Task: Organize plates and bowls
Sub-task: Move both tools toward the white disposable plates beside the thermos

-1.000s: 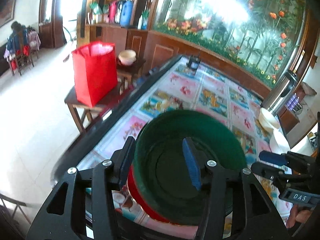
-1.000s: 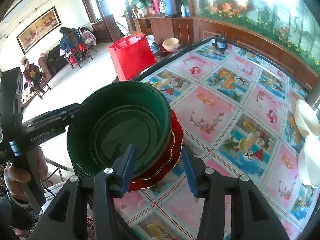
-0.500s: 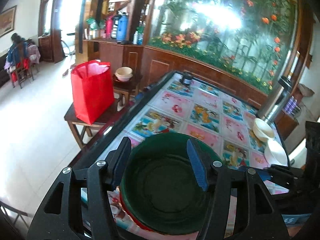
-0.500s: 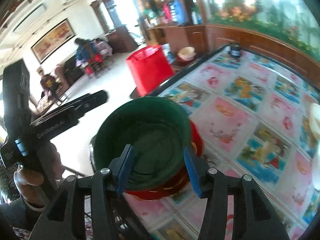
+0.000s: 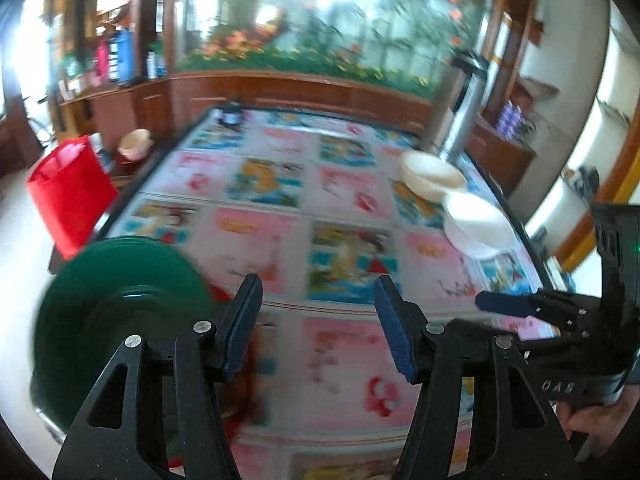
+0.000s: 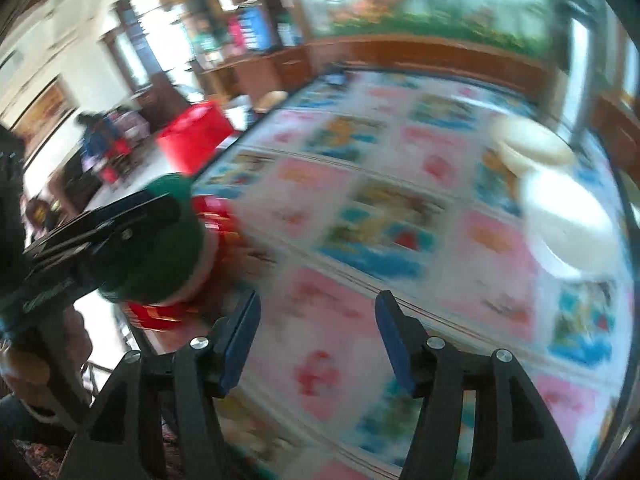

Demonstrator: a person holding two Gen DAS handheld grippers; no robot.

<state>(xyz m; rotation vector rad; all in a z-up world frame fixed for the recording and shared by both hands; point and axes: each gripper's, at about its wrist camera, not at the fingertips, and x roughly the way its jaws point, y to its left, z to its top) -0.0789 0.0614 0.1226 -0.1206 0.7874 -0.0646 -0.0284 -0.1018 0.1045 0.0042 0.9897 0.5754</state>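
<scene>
Both claws gape wide and hold nothing: the left gripper point(image 5: 318, 322) and right gripper point(image 6: 316, 330) hang over the patterned table point(image 5: 340, 360). Near the left edge sits the green bowl point(image 5: 116, 320) on red plates point(image 6: 168, 314). Farther right lie two white bowls point(image 5: 476, 220). Everything is blurred.

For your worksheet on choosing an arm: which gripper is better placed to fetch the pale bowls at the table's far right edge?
Probably the right gripper. Its jaws are open and empty, and the white round bowl and cream round bowl lie nearer its side. The left gripper is beside the green bowl stack.
</scene>
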